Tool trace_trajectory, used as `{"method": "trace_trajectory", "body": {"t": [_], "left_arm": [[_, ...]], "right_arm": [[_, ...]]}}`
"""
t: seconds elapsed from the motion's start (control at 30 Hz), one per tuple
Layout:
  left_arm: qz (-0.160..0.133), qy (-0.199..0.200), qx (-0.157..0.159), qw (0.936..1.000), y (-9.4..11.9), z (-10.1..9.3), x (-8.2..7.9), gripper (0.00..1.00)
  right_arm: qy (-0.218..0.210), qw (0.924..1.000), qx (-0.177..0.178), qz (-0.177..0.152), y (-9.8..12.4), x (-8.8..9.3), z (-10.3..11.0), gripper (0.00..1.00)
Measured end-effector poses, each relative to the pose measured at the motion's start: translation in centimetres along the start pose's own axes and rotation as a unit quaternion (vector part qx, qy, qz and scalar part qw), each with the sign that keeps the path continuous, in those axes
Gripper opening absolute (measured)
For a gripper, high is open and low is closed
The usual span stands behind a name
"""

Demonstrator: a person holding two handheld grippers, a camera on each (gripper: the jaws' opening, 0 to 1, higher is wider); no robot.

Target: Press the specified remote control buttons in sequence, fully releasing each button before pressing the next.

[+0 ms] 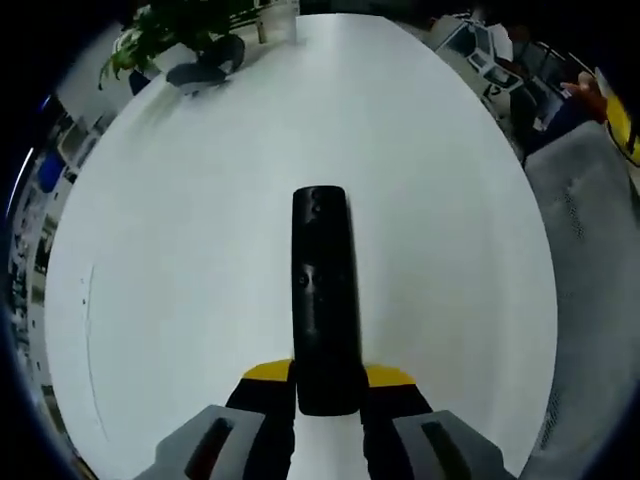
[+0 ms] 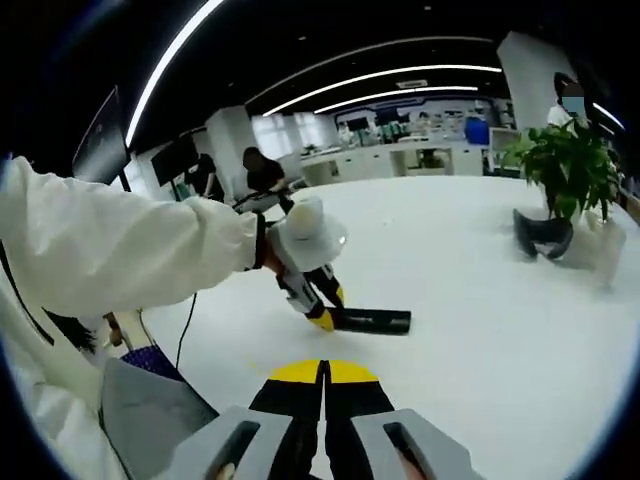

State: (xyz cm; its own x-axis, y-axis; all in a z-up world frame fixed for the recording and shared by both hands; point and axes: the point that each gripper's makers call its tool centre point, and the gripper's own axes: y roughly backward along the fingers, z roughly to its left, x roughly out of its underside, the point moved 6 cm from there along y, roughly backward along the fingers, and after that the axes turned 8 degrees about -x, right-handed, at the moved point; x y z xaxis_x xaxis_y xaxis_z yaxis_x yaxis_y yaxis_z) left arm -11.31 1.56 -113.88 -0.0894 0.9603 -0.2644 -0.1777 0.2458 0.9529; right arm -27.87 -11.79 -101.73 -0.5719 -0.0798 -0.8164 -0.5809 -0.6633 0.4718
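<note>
1. One black remote control (image 1: 324, 300), long and slim with small buttons faint along its face, lies on the white table (image 1: 180, 260), its near end clamped between the yellow-tipped jaws of the left gripper (image 1: 327, 385).
2. The right gripper (image 2: 324, 372) hangs above the table, jaws pressed together on nothing; ahead of it the same remote (image 2: 372, 321) lies flat, held by the left gripper (image 2: 322, 318) in a white-gloved hand (image 2: 305, 235).
3. Farthest off stands one potted plant (image 2: 565, 165).
</note>
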Motion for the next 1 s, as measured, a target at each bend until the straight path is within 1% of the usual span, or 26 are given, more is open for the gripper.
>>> {"method": "trace_trajectory", "body": {"t": [0.13, 0.3, 0.4, 0.47, 0.57, 0.63, 0.73, 0.87, 0.93, 1.0], "left_arm": [[-0.001, 0.001, 0.001, 1.0000, 0.2, -1.3, 0.1, 0.22], [0.005, -0.008, 0.005, 0.9999, 0.6, -3.4, 0.0, 0.22], [0.005, -0.010, 0.004, 0.9999, 0.8, -4.3, 0.1, 0.22], [0.000, -0.008, 0.004, 1.0000, 0.9, -5.1, 0.2, 0.22], [0.000, -0.014, 0.006, 0.9999, 1.1, -6.3, 0.2, 0.22], [0.004, -0.016, 0.007, 0.9998, 1.2, -7.1, 0.2, 0.22], [0.006, -0.016, 0.008, 0.9998, 1.4, -8.2, 0.2, 0.22], [0.004, -0.014, 0.011, 0.9998, 1.6, -9.5, 0.3, 0.22], [-0.004, -0.016, 0.011, 0.9998, 1.8, -10.2, 0.4, 0.22], [-0.011, -0.006, 0.010, 0.9999, 1.8, -10.8, 0.4, 0.22]], "right_arm": [[0.004, 0.9999, 0.007, 0.010, -0.2, 0.4, -0.8, 0.00], [0.006, 0.9994, 0.014, 0.031, -0.8, 1.1, -1.9, 0.00], [0.007, 0.9990, 0.028, 0.033, -1.2, 1.0, -2.6, 0.00], [0.010, 0.9991, 0.027, 0.030, -1.3, 0.9, -3.0, 0.00], [0.010, 0.9990, 0.024, 0.037, -2.0, 0.9, -3.4, 0.00], [0.010, 0.9982, 0.023, 0.055, -2.7, 1.2, -3.9, 0.00], [0.008, 0.9970, 0.021, 0.075, -3.5, 1.7, -4.5, 0.00], [0.015, 0.9955, 0.026, 0.090, -4.2, 2.3, -5.3, 0.00], [0.005, 0.9940, 0.023, 0.107, -4.6, 2.9, -5.6, 0.00], [-0.011, 0.9917, 0.021, 0.126, -4.8, 3.6, -5.8, 0.00]]}}
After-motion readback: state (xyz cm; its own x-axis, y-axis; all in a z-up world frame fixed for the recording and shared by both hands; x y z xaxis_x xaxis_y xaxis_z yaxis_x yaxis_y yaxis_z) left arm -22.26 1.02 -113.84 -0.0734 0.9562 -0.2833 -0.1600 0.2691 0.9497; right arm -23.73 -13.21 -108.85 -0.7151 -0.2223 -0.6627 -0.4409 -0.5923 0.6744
